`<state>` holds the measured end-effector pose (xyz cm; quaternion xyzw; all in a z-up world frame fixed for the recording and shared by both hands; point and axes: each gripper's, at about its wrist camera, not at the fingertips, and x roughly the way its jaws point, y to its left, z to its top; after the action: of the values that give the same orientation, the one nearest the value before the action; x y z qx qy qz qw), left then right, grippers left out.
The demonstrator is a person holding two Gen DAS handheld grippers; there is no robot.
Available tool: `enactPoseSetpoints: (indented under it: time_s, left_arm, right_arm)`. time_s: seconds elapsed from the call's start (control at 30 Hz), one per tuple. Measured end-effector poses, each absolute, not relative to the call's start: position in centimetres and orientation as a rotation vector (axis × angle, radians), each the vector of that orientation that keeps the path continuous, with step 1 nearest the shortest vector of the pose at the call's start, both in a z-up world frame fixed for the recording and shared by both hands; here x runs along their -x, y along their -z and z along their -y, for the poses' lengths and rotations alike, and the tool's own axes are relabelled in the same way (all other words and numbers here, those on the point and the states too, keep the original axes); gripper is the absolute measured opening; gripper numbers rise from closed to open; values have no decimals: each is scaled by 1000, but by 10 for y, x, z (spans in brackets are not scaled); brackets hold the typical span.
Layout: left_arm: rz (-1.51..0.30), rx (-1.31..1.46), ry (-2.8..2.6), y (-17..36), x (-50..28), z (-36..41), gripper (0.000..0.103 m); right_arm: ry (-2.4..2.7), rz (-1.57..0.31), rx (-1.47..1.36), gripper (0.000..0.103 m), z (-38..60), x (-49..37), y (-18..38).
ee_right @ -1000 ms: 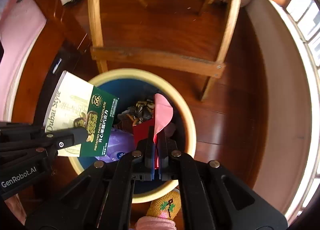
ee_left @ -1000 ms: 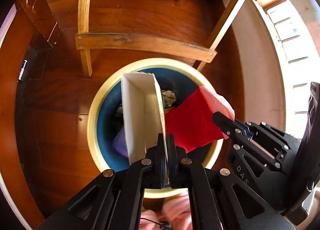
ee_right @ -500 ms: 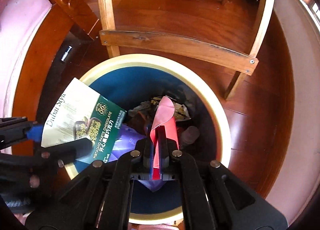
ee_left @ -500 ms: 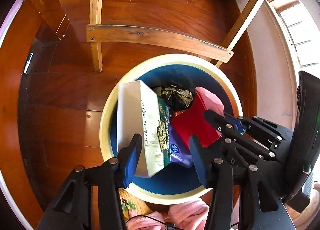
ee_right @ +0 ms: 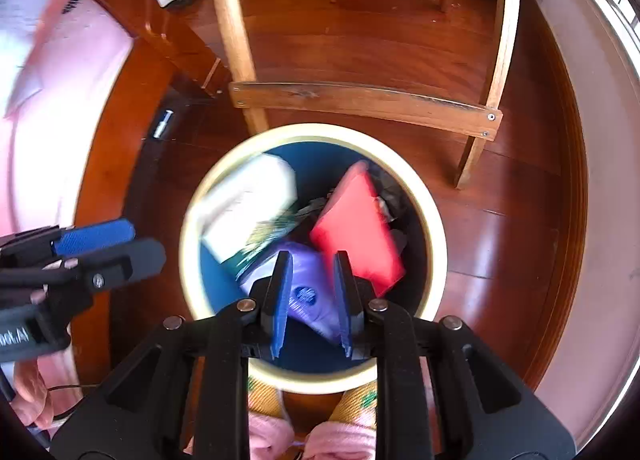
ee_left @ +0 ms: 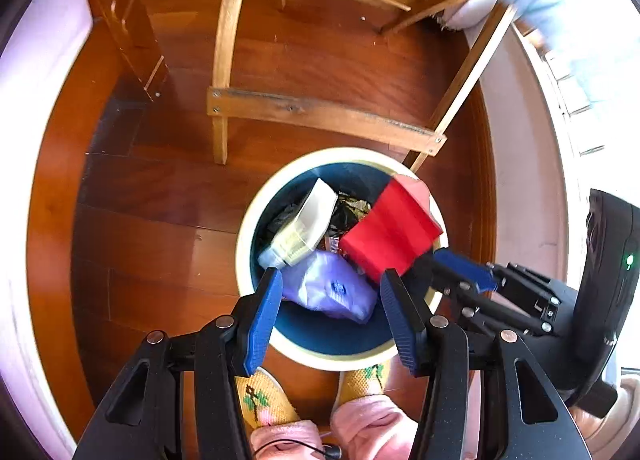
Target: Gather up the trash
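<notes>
Both hand-held grippers are hanging over the trash bin [ee_left: 244, 260], which is standing on the wooden floor [ee_left: 160, 220] just in front of a wooden chair [ee_left: 320, 116]. The left hand-held gripper [ee_left: 328, 296] is standing apart with nothing between its pads. The right hand-held gripper [ee_right: 309, 288] is opening, its jaws a narrow way apart and empty.

The white carton [ee_left: 308, 220] is lying tilted inside the bin, against the near-left wall. The red packet [ee_left: 390, 234] is the risk: in the left wrist view it is sitting high and seems to be overlapping the right rim, so it may be dropping onto the edge and tipping out to the floor. The right wrist view is showing it inside the rim, so this is probably an effect of the angle. A purple bag [ee_right: 304, 292] is filling the near side of the bin, and a piece landing on that heap could be sliding off and over the edge.

The carton is smearing with motion blur in the right wrist view, so its print is not readable there. The dark crumpled wrappers beneath are too shadowed to identify. The person's slippers [ee_left: 260, 396] are partly cut off by the gripper bodies.
</notes>
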<state>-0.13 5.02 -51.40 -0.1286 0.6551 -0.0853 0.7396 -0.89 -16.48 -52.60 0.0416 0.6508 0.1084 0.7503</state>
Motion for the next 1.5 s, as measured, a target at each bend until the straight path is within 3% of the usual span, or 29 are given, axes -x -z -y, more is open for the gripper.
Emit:
enactPoseSetpoints:
  time_s: [0.63, 1.5]
  left_arm:
    - [-1331, 240, 110, 382, 6, -65, 52]
    - [-1080, 91, 31, 26, 13, -74, 52]
  right_arm:
    - [-133, -1308, -129, 19, 151, 31, 396]
    - [-21, -1076, -156, 19, 148, 34, 25]
